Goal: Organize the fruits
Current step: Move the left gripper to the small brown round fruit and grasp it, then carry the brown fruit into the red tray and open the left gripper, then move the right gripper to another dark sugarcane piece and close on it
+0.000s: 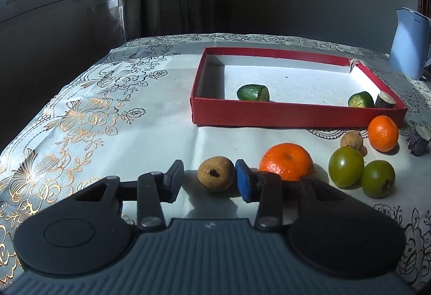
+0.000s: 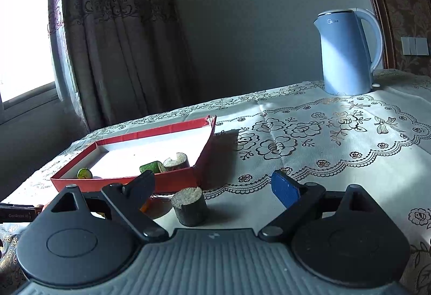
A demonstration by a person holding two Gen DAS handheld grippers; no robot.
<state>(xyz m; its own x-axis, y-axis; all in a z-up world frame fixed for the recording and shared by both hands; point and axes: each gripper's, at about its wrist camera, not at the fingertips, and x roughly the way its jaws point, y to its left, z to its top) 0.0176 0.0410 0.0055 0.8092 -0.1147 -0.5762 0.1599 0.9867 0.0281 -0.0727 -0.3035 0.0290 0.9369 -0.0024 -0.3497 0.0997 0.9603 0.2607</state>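
Observation:
A brown dried fruit (image 1: 215, 178) with a dark hole lies on the cloth between the fingers of my left gripper (image 1: 210, 174). The blue pad touches its right side, but a strip of cloth shows between it and the left finger (image 1: 175, 176), so the gripper is open. To the right are two oranges (image 1: 287, 164) (image 1: 382, 133), two green fruits (image 1: 346, 167) (image 1: 378, 179) and a small brown fruit (image 1: 351, 140). My right gripper (image 2: 215, 187) stands open around a dark cylindrical piece (image 2: 190, 207), without touching it.
The red box (image 1: 296, 113) behind the fruits holds two green cut pieces (image 1: 253, 93) (image 1: 361, 99) and a dark cylinder (image 1: 388, 101). Another dark piece (image 1: 419, 140) lies outside it. A blue kettle (image 2: 347, 52) stands at the back right. The table drops off at the left.

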